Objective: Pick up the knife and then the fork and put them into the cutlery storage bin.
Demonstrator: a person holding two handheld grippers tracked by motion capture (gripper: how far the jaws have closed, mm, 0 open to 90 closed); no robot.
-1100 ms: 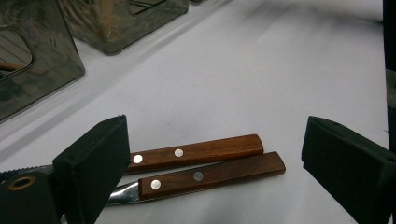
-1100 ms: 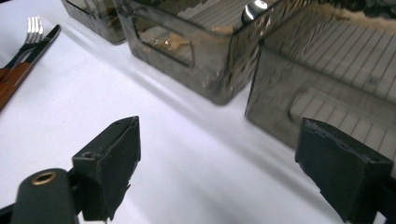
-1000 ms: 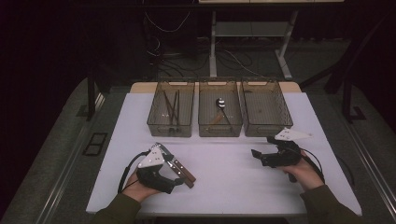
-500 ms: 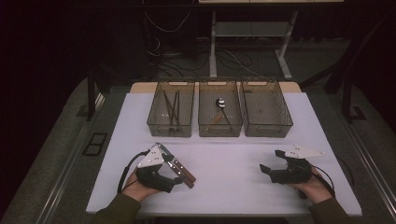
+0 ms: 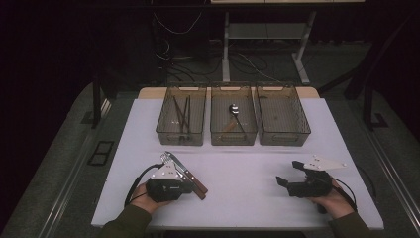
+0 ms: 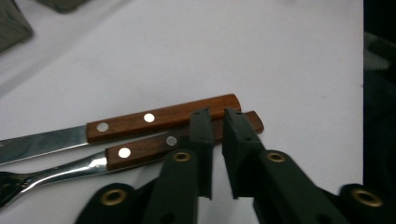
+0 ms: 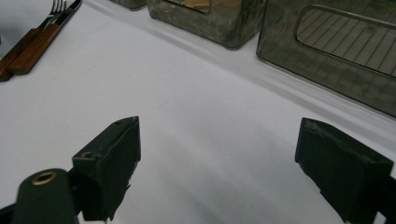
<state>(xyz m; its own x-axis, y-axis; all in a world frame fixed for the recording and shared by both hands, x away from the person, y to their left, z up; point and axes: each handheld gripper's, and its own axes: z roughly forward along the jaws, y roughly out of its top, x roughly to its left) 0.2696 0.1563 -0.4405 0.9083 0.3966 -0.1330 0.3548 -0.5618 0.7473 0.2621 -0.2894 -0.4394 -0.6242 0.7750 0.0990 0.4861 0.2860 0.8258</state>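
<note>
Gripping our left gripper (image 6: 215,119) low over the white table (image 5: 247,168), we have just closed its jaws to a thin slit above the wooden handle ends of a fork (image 6: 140,151) and a knife (image 6: 159,116), which lie side by side; we cannot tell whether the pads pinch either handle. Behind stand three clear bins (image 5: 233,116) in a row. At right, our right gripper (image 7: 233,168) rests with jaws wide apart and nothing between them.
</note>
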